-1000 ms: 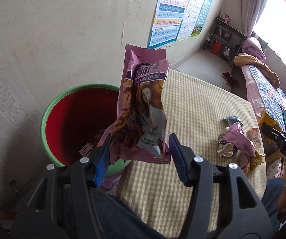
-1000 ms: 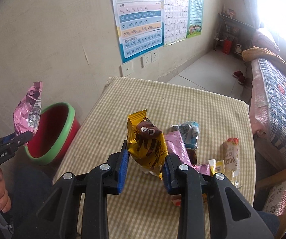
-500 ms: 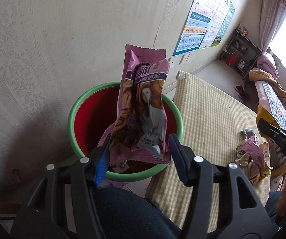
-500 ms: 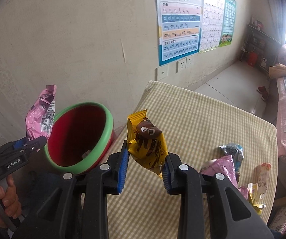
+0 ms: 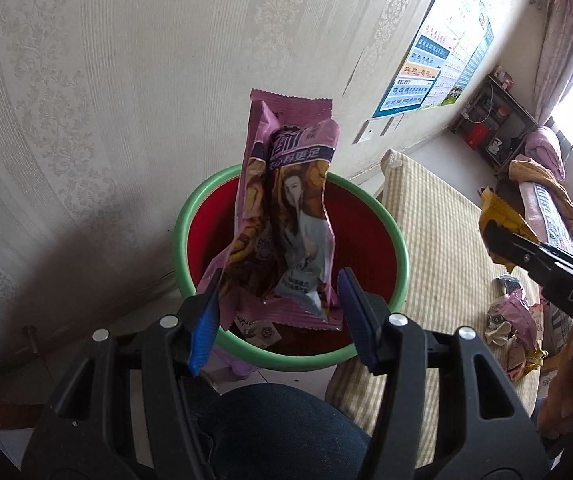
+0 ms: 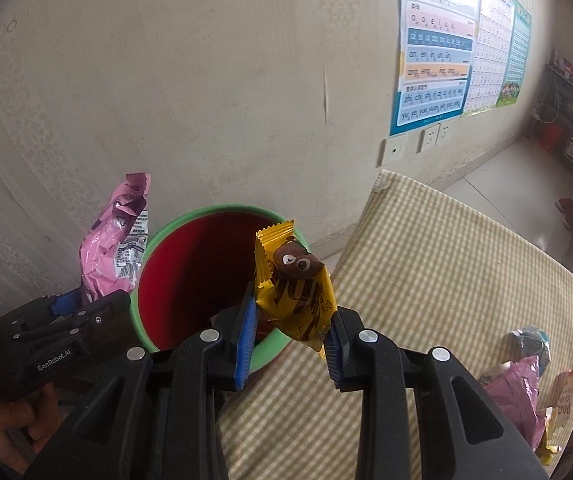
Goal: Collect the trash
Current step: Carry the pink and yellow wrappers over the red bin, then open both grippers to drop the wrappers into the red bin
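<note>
Left tongs [image 5: 278,316] clamped on the lower end of a purple snack wrapper [image 5: 286,216], pads pressed against its two side edges. Wrapper stood upright between the pads, directly above the open mouth of the red bin [image 5: 370,240] with the green rim. Right tongs [image 6: 288,338] narrowed on a yellow bear-print wrapper [image 6: 294,292], gripped at its lower half and tilted slightly right. Hung over the near right edge of the bin rim, where the bin met the checked desk [image 6: 446,272]. Scraps, possibly paper, lay at the bin bottom, too dim to tell. More wrappers [image 6: 518,384] heaped on the desk's far right, well apart from both tongs.
</note>
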The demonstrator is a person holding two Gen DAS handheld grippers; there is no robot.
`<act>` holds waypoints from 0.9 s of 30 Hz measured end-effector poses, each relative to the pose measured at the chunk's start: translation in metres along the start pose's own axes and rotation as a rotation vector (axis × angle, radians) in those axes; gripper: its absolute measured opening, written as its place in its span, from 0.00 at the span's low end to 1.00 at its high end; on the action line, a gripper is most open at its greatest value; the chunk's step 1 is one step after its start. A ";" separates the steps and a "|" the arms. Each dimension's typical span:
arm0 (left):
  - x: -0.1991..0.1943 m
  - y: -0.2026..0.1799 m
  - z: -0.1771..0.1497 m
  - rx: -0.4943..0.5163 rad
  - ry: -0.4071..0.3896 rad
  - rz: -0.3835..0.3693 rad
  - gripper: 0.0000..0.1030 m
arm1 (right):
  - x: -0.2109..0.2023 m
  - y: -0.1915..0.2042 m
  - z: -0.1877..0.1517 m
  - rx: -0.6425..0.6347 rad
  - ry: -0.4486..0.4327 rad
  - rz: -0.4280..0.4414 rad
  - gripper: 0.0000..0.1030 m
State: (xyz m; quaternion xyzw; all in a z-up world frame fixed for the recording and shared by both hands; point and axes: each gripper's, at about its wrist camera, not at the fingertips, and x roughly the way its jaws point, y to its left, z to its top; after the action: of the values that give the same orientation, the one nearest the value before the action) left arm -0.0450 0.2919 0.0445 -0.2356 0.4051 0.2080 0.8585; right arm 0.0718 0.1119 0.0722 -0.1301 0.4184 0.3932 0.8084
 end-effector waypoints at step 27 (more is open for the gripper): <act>0.030 0.024 0.000 -0.017 0.028 -0.017 0.79 | 0.068 0.041 0.030 -0.027 0.066 0.065 0.59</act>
State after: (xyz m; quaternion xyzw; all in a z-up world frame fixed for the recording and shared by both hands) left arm -0.0405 0.3157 0.0148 -0.2491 0.4135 0.2007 0.8525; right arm 0.0813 0.1909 0.0424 -0.1402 0.4434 0.4202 0.7792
